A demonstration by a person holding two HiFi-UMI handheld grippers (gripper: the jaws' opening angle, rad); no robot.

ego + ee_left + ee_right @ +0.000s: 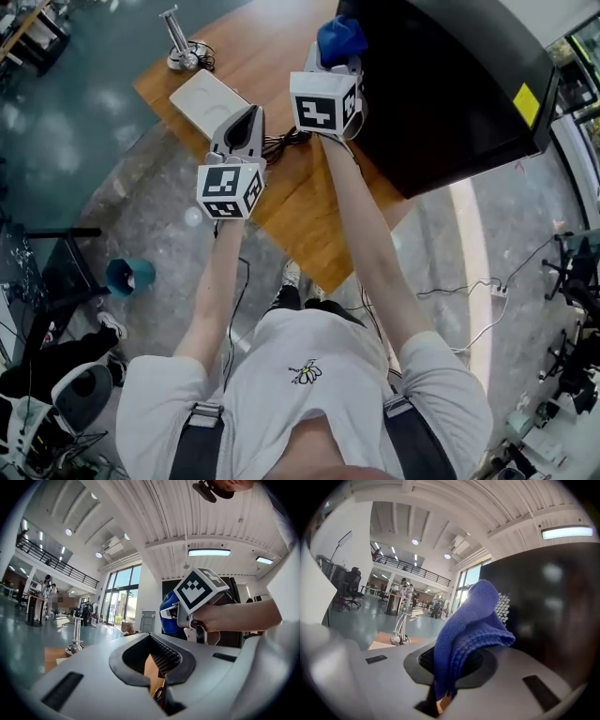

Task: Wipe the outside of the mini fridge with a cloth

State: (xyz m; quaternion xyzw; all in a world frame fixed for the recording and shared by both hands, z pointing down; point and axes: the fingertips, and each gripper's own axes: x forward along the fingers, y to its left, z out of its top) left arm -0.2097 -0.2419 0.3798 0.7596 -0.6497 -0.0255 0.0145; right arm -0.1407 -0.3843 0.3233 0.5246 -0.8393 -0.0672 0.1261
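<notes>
The black mini fridge (450,84) stands on the wooden table (272,56) at the upper right. My right gripper (336,58) is shut on a blue cloth (342,36) and holds it close to the fridge's left side; I cannot tell whether it touches. In the right gripper view the cloth (468,620) rises out of the closed jaws beside the dark fridge wall (553,606). My left gripper (248,117) hangs over the table left of the right one, shut with nothing in it. The left gripper view shows the right gripper (187,606) and the cloth (168,620).
A white flat box (206,101) lies on the table just beyond the left gripper, with black cables (286,142) beside it. A metal stand (178,47) is at the table's far left corner. A teal bin (131,277) sits on the floor.
</notes>
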